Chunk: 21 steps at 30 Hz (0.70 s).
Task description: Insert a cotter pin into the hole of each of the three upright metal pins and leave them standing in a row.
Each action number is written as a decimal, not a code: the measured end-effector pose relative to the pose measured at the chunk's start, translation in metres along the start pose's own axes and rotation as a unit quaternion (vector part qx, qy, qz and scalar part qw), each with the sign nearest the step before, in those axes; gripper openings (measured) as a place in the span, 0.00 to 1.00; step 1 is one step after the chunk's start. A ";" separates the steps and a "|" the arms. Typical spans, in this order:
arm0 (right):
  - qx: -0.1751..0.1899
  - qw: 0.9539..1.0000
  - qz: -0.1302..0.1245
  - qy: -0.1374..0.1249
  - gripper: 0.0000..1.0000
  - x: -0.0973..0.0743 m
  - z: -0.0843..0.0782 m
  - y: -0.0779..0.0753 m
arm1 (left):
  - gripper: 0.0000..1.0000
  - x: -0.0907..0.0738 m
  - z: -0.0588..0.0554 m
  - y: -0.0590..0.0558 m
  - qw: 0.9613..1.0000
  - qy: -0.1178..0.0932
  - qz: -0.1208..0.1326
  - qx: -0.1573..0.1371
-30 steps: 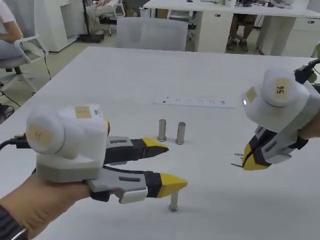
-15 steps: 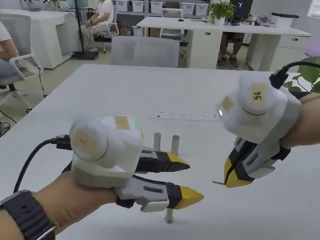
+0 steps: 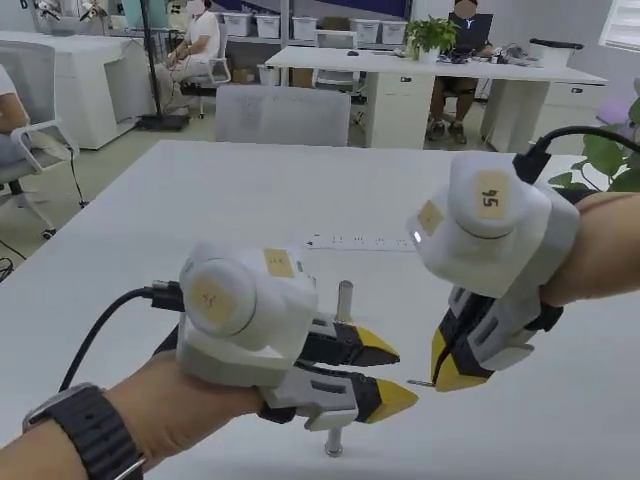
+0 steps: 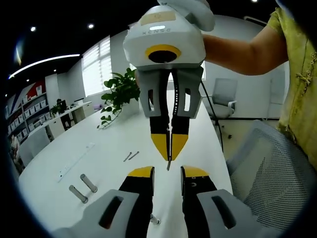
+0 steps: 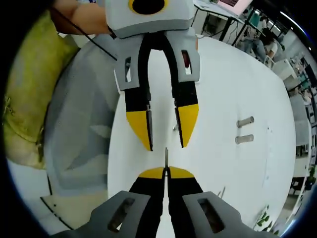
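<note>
White tabletop [image 3: 250, 190], smooth and matte, carries the work; desks, a grey chair [image 3: 283, 115] and a potted plant [image 3: 432, 35] stand behind it.

Head view: compared with one second ago, the gap between the two tools has narrowed to a small clearance. Only one far metal pin [image 3: 345, 298] is now in sight where two showed before. The left gripper [image 3: 402, 375] has its jaws parted and holds nothing. The near metal pin [image 3: 333, 445] stands upright under its lower jaw; contact cannot be determined. The right gripper [image 3: 440, 380] is clamped on a cotter pin [image 3: 421, 382], a thin wire pointing toward the left tips. A white power strip [image 3: 365, 242] lies beyond.

Left gripper view: the left gripper [image 4: 167, 173] shows black jaws with yellow tips, set apart. The right gripper [image 4: 169, 151] faces it, closed, with the cotter pin [image 4: 169, 163] projecting between the left tips. Two far metal pins [image 4: 84, 187], plain grey cylinders, stand side by side. Spare cotter pins [image 4: 131, 156] lie on the tabletop [image 4: 124, 134].

Right gripper view: the right gripper [image 5: 166, 172] is closed on the cotter pin [image 5: 166, 157]. The left gripper [image 5: 166, 139] faces it with jaws apart. The two far metal pins [image 5: 244, 130] stand well off to one side.
</note>
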State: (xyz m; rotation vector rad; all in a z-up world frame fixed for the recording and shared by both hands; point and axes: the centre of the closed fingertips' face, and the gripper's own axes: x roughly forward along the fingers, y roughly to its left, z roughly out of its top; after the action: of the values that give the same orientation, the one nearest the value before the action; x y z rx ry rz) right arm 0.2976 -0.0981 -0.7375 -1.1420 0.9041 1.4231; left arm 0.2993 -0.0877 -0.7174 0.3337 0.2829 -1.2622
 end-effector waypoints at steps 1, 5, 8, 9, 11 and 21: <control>-0.001 1.000 0.001 0.001 0.02 0.000 0.000 0.000 | 0.18 0.001 0.000 -0.001 1.000 0.001 0.000 0.002; -0.004 1.000 0.002 0.001 0.02 0.001 0.002 0.001 | 0.12 0.005 -0.004 -0.004 1.000 0.014 -0.003 0.023; -0.004 1.000 0.004 0.002 0.02 0.002 0.002 0.001 | 0.09 0.007 -0.004 -0.006 0.999 0.017 -0.006 0.032; -0.005 1.000 0.005 0.003 0.02 0.002 0.002 0.001 | 0.08 0.007 -0.004 -0.006 0.999 0.016 -0.007 0.032; -0.005 1.000 0.007 0.004 0.02 0.003 0.002 0.002 | 0.07 0.008 -0.003 -0.006 0.999 0.014 -0.009 0.035; -0.009 1.000 0.009 0.006 0.02 0.004 0.003 0.004 | 0.01 0.012 -0.006 -0.005 0.999 0.024 -0.010 0.044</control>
State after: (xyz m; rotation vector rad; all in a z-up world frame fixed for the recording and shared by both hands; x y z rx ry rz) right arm 0.2936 -0.0948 -0.7407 -1.1607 0.9141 1.4429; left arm 0.2976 -0.0975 -0.7277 0.4381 0.2731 -1.2891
